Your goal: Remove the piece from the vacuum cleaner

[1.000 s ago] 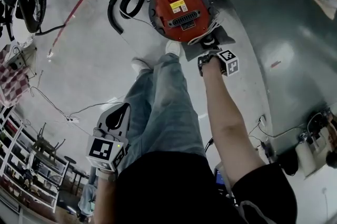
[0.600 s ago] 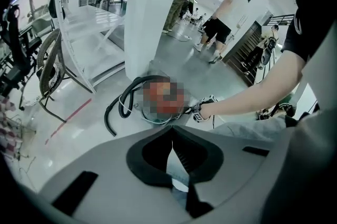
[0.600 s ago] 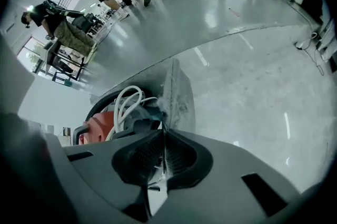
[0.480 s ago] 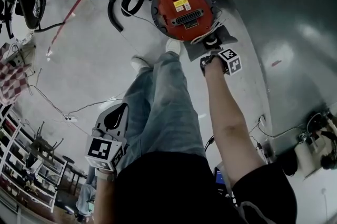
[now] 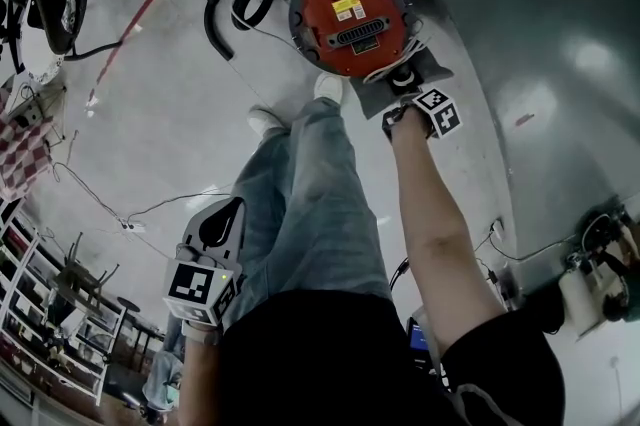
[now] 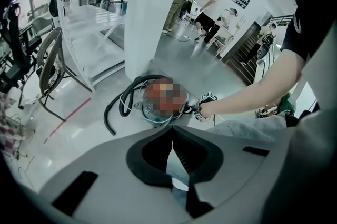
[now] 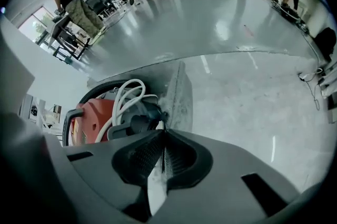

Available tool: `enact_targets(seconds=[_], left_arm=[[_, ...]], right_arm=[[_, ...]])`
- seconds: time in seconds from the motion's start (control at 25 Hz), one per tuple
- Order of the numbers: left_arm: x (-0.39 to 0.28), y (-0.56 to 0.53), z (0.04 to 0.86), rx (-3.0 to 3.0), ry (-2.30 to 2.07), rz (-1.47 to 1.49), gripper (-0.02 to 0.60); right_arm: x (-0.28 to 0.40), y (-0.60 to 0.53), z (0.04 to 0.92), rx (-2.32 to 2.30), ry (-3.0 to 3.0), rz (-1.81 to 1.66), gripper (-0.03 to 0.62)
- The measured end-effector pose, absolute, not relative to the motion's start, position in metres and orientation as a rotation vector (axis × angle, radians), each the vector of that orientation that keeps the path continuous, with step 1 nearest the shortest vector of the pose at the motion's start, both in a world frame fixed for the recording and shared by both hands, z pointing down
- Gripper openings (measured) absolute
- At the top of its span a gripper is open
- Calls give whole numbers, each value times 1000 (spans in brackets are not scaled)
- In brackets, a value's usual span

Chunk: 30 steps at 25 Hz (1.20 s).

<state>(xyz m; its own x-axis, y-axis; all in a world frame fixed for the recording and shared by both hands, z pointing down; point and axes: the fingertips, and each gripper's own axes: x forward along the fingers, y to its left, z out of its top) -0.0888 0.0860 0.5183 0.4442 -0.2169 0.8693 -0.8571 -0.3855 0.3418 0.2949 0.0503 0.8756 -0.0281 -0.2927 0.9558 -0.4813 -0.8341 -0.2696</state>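
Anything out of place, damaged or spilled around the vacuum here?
Nothing damaged or spilled. The vacuum cleaner stands upright; its white cord lies in loose loops over it, and the black hose curls beside it.

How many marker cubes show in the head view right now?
2. One marker cube sits on the left gripper, low beside the person's leg; the other on the right gripper, at the red vacuum cleaner's near edge. None seems hidden.
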Motion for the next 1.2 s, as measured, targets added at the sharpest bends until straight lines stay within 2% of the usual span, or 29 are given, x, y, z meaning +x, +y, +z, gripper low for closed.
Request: enact_targets(seconds=[1.2], left_arm=[[-99,92,530,1837,-886,965,18]], right_arm=[[297,71,874,2198,-768,2107,48]])
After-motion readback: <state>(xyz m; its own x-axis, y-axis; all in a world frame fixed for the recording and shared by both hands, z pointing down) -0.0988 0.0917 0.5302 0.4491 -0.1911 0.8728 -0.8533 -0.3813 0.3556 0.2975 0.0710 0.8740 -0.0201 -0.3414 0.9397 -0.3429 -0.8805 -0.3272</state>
